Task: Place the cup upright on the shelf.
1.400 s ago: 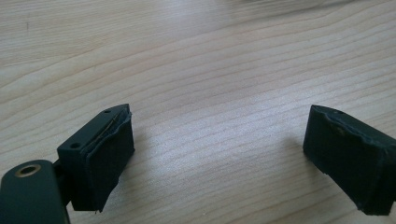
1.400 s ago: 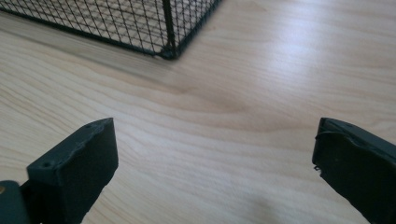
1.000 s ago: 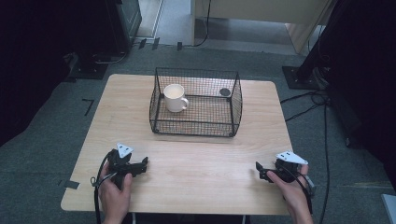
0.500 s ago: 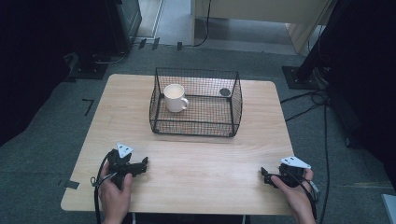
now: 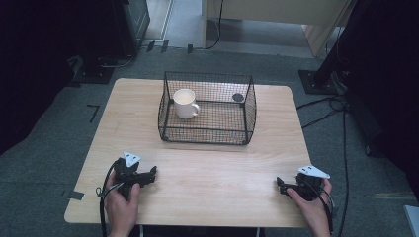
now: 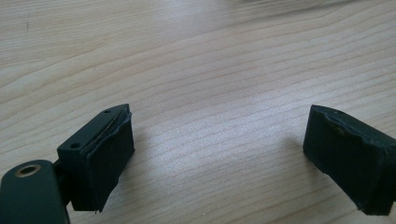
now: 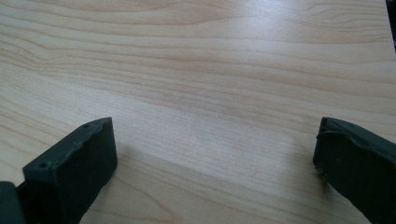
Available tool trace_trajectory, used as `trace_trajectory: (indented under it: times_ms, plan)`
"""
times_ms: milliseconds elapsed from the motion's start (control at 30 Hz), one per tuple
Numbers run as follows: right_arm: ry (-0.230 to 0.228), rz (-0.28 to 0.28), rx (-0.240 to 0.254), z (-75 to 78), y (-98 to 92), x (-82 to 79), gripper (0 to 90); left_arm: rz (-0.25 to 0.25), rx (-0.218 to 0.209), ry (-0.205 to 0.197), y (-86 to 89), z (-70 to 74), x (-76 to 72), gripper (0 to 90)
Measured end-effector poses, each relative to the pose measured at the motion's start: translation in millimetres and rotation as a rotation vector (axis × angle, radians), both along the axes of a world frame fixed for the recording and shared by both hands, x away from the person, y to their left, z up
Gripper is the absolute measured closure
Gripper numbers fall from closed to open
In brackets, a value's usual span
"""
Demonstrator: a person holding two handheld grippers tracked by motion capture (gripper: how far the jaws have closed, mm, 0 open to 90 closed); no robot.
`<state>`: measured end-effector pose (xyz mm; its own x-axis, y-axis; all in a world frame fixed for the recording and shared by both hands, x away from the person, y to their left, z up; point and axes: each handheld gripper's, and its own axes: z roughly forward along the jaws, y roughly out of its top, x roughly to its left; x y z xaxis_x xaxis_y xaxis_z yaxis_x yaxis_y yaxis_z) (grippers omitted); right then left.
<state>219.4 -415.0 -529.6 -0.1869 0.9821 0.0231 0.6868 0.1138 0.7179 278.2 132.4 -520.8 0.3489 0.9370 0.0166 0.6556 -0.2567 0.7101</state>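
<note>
- high view: the left gripper (image 5: pixel 148 174) and the right gripper (image 5: pixel 282 185) rest low on the near part of the wooden bench (image 5: pixel 217 163), one toward each near corner, well apart from each other. beyond them, in the middle of the bench, stands a black wire basket (image 5: pixel 207 132) with a white mug (image 5: pixel 185 103) upright in its left rear part, handle turned to the right. a small dark round thing (image 5: pixel 238 97) lies in the basket's right rear corner; what it is i cannot tell.
- left gripper view: the left gripper's fingers (image 6: pixel 105 158) stand wide apart with bare wood between them, holding nothing. the camera looks close along the bench grain.
- right gripper view: the fingers (image 7: pixel 77 163) are likewise wide and empty, low over the bench.
- the step in hand seems to be the reach for the mug, which sits nearer the left gripper. to do it well, i'd lift that gripper above the basket's rim first, come down from the top, and close on the mug's wall or handle without catching the wire. the other gripper could steady the basket if it slides.
</note>
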Motion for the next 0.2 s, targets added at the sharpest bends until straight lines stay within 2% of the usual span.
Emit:
trace_trajectory:
  times_ms: [200]
  plan:
    - [0.0, 0.0, 0.0, 0.0, 0.0, 0.0, 0.0, 0.0, 0.0, 0.0, 0.0, 0.0, 0.0, 9.3]
